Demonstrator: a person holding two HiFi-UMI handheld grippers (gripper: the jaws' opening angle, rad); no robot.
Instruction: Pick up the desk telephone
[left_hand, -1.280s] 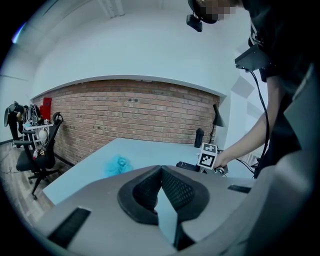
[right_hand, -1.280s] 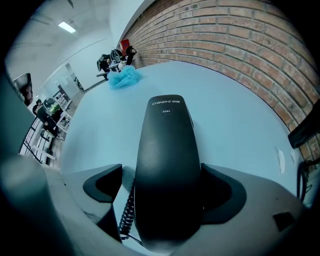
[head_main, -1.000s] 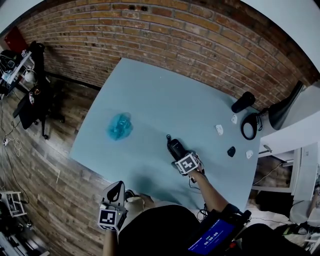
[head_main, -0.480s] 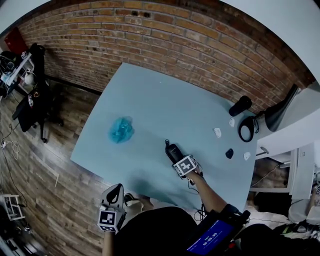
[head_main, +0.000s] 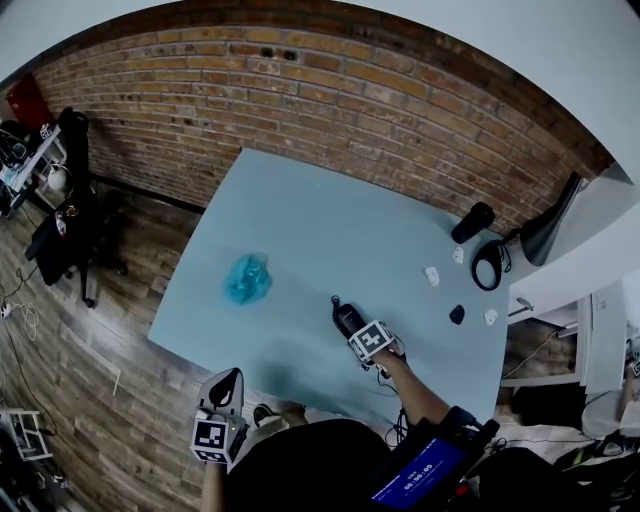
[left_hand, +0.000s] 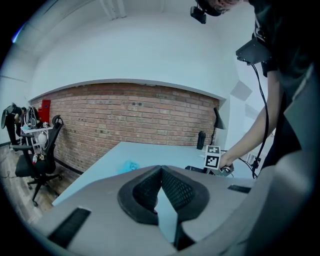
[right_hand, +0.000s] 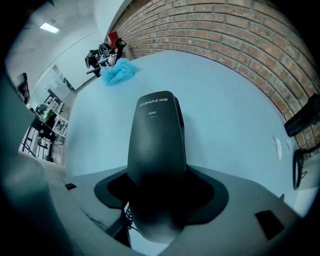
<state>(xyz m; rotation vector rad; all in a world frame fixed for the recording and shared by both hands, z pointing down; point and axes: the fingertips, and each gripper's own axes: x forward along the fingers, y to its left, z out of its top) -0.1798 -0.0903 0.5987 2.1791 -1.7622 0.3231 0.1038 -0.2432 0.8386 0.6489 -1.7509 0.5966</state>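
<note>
The black telephone handset (head_main: 346, 317) lies on the pale blue table (head_main: 330, 215) near its front edge, with a coiled cord under it. My right gripper (head_main: 356, 327) points steeply down over the handset's near end. In the right gripper view the handset (right_hand: 155, 140) runs away from me between the two pads, and the right gripper (right_hand: 156, 194) is closing its jaws around it; the pads flank it without clearly pressing. My left gripper (head_main: 226, 384) hangs off the table's front edge with its pads (left_hand: 150, 192) meeting at the tips and nothing in them.
A crumpled blue cloth (head_main: 246, 279) lies at the table's left. At the right end are a black cylinder (head_main: 472, 222), a black cable loop (head_main: 490, 265), small white pieces (head_main: 431, 276), a small black item (head_main: 457, 314) and a lamp (head_main: 550, 225). An office chair (head_main: 65, 195) stands far left.
The right gripper stays over the handset's near end while the head view shifts slightly. The left gripper has drifted a little beside the table's front edge.
</note>
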